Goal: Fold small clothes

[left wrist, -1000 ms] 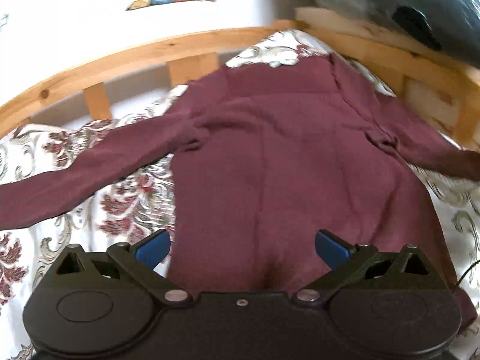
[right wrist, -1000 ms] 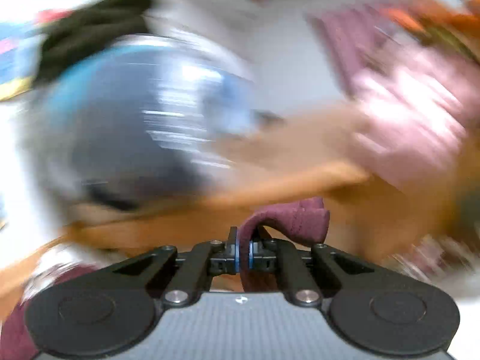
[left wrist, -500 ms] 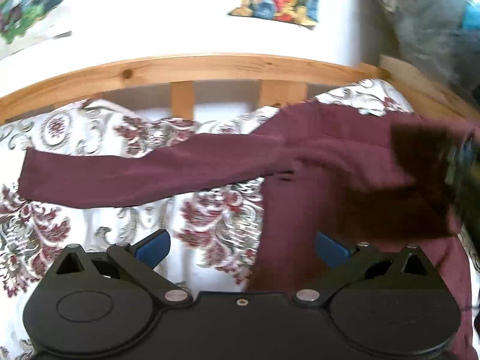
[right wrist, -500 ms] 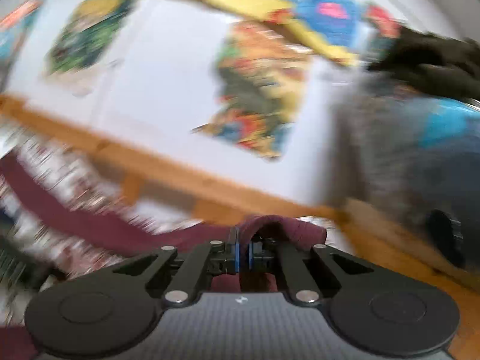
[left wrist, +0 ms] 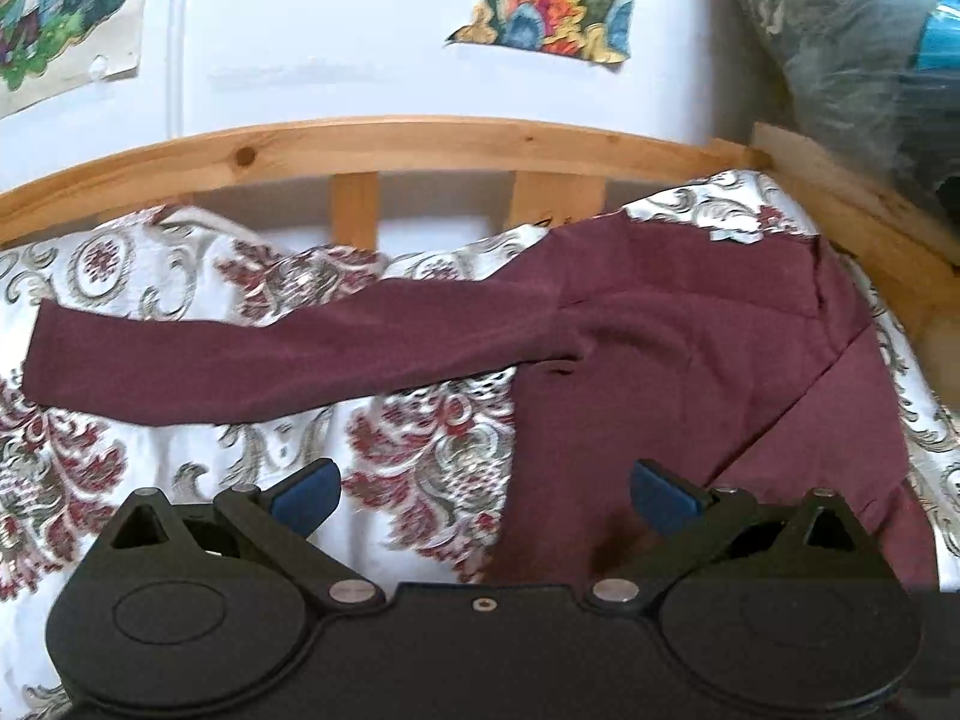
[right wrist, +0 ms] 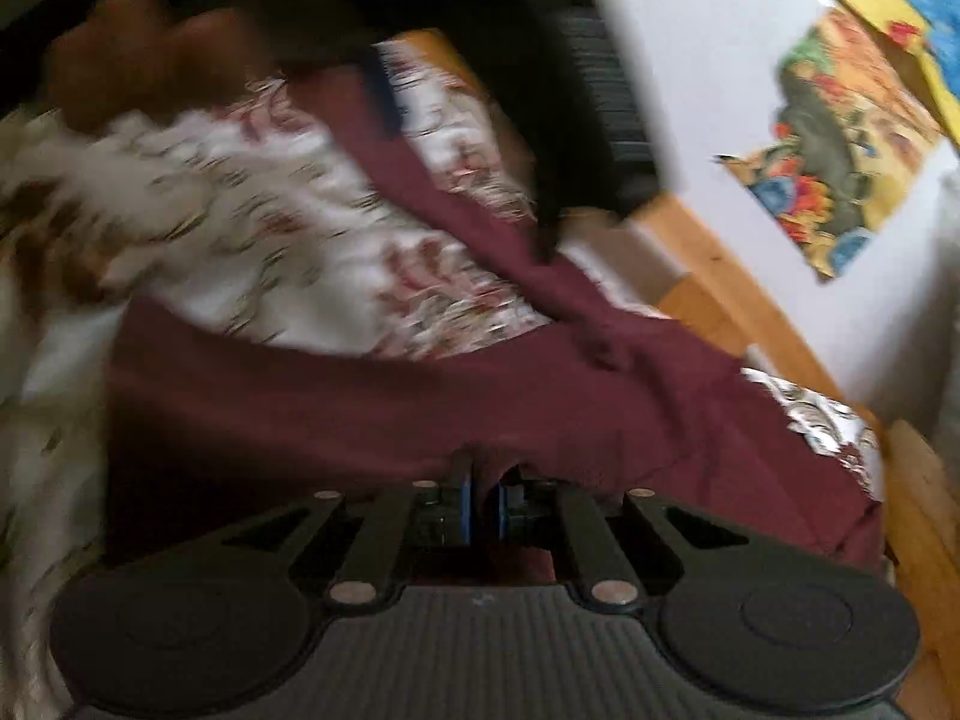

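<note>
A maroon long-sleeved shirt [left wrist: 672,372] lies on the floral bedspread [left wrist: 420,456]. Its left sleeve [left wrist: 270,354] stretches out flat to the left. Its right sleeve is folded across the body, making a diagonal edge [left wrist: 798,402]. My left gripper [left wrist: 483,492] is open and empty, hovering over the shirt's lower left edge. In the blurred right wrist view the shirt [right wrist: 420,396] fills the middle. My right gripper [right wrist: 483,504] is shut on a bunch of the maroon fabric, low over the shirt.
A wooden bed rail [left wrist: 390,147] runs along the back, with another rail [left wrist: 870,240] at the right. A grey-blue bundle [left wrist: 852,48] sits on the right corner. Posters [left wrist: 546,6] hang on the white wall. The other gripper shows dark at the top of the right wrist view [right wrist: 558,120].
My right gripper has carried the right sleeve across and down onto the shirt body. My left gripper has shifted left, so the outstretched left sleeve is now central.
</note>
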`<state>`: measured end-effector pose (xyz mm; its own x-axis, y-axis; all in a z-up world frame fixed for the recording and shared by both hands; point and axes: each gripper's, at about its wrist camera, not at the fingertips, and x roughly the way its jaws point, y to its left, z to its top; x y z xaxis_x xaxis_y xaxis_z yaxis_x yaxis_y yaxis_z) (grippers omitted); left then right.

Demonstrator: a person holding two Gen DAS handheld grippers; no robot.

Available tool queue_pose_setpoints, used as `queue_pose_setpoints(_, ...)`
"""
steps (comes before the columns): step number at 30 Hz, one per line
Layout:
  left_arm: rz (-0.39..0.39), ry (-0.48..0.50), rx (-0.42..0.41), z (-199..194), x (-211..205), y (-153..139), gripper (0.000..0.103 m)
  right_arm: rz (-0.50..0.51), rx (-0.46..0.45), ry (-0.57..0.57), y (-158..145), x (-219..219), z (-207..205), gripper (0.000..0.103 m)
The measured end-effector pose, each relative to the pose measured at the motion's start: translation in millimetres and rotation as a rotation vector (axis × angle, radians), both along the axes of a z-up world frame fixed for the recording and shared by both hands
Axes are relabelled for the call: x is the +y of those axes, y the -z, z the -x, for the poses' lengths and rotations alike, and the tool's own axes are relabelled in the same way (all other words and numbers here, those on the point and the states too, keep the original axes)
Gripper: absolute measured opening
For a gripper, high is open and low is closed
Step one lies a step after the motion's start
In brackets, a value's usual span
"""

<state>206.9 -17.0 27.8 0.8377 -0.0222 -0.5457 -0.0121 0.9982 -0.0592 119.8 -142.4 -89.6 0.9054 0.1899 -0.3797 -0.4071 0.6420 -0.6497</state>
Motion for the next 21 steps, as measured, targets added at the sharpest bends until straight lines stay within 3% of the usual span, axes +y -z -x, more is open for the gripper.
queue_pose_setpoints(1,0.001,0.013,-0.008,-0.8,-3.0,0.3,0.102,0.014,0.004,-0.019,2.3,1.9,4.3,0.032)
queue_pose_setpoints(2,0.0,0.026,-0.017,-1.5,-5.8,0.9,0.102,0.022,0.006,-0.042,3.9,3.7,10.5,0.037)
queue_pose_setpoints(5,0.002,0.077,-0.031,-5.6,-13.8,5.1,0.102,0.014,0.046,-0.092,3.0,5.9,26.9,0.043)
queue_pose_setpoints(9,-0.001,0.129,-0.016,-12.0,-22.5,17.3,0.102,-0.052,0.1,-0.072,-6.4,-3.0,44.7,0.062)
queue_pose_setpoints(10,-0.007,0.131,-0.004,-12.8,-24.1,22.0,0.102,-0.082,0.109,-0.041,-10.1,-9.5,47.9,0.07)
queue_pose_setpoints(16,-0.049,0.116,0.117,-12.1,-27.9,53.9,0.102,-0.313,0.137,0.255,-28.4,-70.8,45.4,0.086)
queue_pose_setpoints(21,-0.073,0.126,0.202,-5.2,-33.9,74.6,0.102,-0.588,0.071,0.544,-42.6,-137.3,18.7,0.086)
